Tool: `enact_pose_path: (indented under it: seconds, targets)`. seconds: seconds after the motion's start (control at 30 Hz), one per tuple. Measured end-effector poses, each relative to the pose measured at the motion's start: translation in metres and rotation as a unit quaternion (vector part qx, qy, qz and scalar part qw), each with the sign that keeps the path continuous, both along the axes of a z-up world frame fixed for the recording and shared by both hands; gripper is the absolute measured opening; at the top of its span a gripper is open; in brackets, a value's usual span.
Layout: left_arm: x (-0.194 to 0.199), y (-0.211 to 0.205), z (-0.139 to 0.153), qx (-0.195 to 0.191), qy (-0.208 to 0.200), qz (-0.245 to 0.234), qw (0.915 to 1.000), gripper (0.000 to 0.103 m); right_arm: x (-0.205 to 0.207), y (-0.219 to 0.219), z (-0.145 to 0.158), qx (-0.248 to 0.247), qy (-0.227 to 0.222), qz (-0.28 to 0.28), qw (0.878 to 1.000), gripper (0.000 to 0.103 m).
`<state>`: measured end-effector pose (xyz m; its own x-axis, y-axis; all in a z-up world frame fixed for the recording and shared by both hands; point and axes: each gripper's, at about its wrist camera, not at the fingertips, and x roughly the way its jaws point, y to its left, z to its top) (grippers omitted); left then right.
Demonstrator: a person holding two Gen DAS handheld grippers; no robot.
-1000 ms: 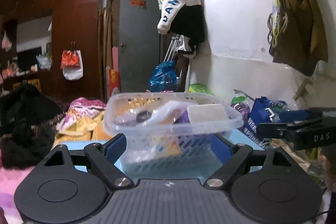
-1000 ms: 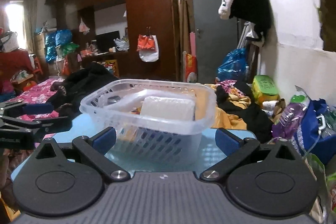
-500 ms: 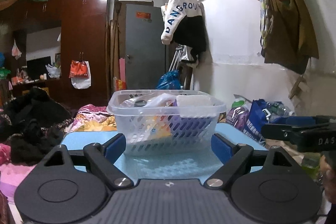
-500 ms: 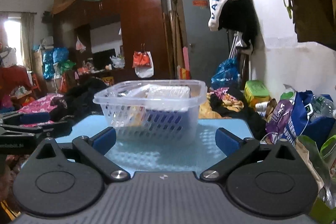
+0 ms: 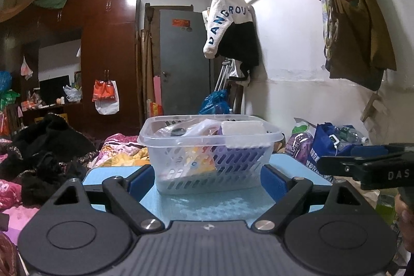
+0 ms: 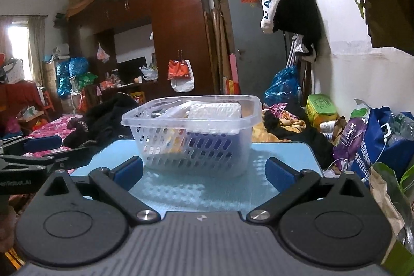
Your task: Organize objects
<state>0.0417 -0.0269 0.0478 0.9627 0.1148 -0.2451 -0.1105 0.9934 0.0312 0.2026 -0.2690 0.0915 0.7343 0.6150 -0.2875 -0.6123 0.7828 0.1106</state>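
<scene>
You are holding both tongs, left tongs (image 5: 207,176) and right tongs (image 6: 204,170), spread open and empty around the full basket (image 5: 209,149) at center frame; squeezing unevenly risks sliding it off the desk (image 5: 207,206).

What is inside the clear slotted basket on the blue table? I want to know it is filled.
In the basket a white rectangular block lies on top, beside crumpled clear plastic and a dark round item. Yellow and purple packaging shows through the slots; what lies beneath stays hidden.
</scene>
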Motion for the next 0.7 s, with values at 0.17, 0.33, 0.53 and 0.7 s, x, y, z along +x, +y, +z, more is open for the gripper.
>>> enact_pose_path:
  seconds: [0.17, 0.33, 0.53, 0.7]
  targets:
    - [0.0000, -0.0044, -0.0002, 0.009, -0.001, 0.000, 1.0000, 0.091, -0.0069, 0.0019, -0.0013, -0.008, -0.014, -0.003, 1.000, 0.103]
    - [-0.0004, -0.0054, 0.0000, 0.012, -0.002, -0.002, 0.9999, 0.092, -0.0075, 0.0021, -0.0015, -0.004, -0.009, -0.003, 1.000, 0.103]
    - [-0.0002, -0.0080, -0.0002, 0.022, -0.003, 0.003, 0.9997, 0.092, -0.0063, -0.0029, 0.0004, 0.005, 0.000, -0.001, 1.000, 0.103]
    - [-0.0008, -0.0102, -0.0006, 0.024, -0.004, 0.001, 0.9997, 0.092, -0.0075, -0.0024, 0.0015, 0.004, -0.003, 0.004, 1.000, 0.103]
